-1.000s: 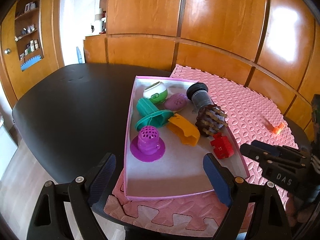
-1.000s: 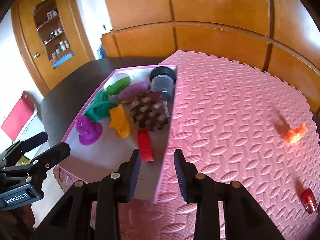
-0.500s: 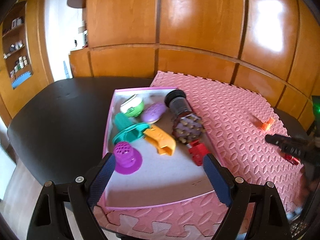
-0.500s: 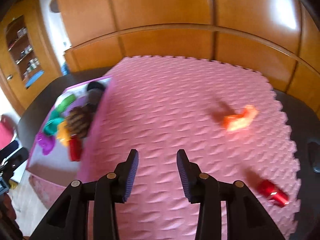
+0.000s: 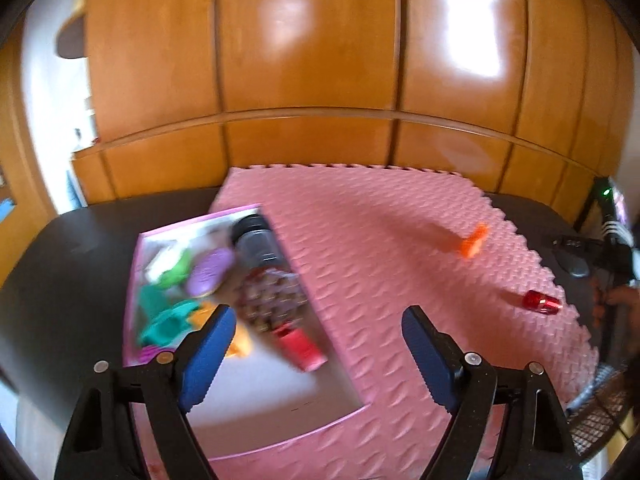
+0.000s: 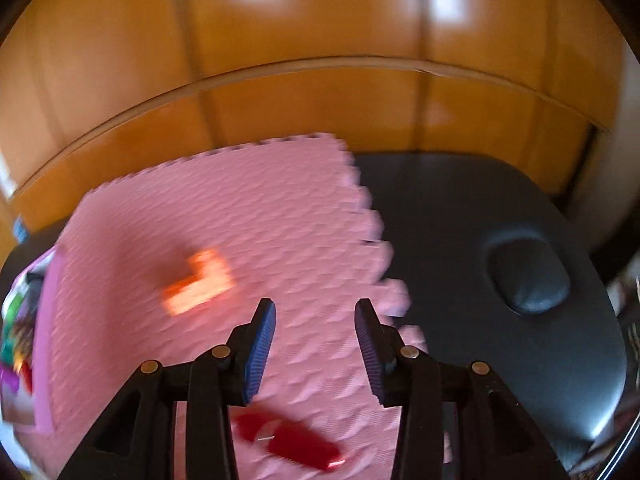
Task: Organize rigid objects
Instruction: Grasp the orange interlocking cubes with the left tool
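Both grippers, left and right, have swung rightward off the tray (fingers apart, empty).

left claw: jaws spread wide, holding nothing | right claw: jaws parted, narrower gap, holding nothing
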`<state>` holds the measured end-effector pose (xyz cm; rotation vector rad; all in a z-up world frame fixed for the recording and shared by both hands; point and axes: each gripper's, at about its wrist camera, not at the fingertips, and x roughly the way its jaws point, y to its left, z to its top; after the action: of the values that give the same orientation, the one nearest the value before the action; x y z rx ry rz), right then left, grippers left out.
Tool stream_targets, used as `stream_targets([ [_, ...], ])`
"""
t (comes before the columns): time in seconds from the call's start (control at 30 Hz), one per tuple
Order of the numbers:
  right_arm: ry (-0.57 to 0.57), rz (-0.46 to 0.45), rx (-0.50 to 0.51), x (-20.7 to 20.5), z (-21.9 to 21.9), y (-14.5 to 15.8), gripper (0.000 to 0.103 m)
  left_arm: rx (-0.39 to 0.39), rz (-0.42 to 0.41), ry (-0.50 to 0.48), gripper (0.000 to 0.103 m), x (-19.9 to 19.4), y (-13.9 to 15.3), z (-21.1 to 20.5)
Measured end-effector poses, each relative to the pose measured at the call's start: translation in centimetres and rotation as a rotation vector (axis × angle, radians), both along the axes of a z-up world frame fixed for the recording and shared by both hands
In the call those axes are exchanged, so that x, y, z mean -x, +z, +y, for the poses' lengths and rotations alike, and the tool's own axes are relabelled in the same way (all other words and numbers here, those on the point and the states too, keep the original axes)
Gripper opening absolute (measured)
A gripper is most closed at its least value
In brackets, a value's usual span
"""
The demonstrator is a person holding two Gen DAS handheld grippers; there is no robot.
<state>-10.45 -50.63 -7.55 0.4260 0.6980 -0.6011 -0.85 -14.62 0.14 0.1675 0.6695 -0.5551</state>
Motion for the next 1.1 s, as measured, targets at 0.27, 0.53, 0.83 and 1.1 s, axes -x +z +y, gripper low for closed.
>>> stream_targets([
  [0.27,-0.101,-0.089,-0.193,1.9,-3.4,-1.1,0.041,-0.026,0.083,-0.156,0.085,-1.1,-0.9,-6.9],
  [0.53,-0.073,-0.098,-0.201,1.6,-3.0,-1.0,0.041,-0.061,0.086,-0.291,0.083,-2.7,-2.3,-15.1],
  [0.83,-0.03,-0.11,-0.21,1.2,-2.6,-0.8,0.041,-0.099,0.121,-0.406,0.075,-5.3,-5.5,-22.9],
  [1.1,-0.009,-0.106,-0.256,0.7,-2.8,-1.3,0.041,-0.164,0.133,-0.443,0.067,-7.7,-8.1,-28.8],
])
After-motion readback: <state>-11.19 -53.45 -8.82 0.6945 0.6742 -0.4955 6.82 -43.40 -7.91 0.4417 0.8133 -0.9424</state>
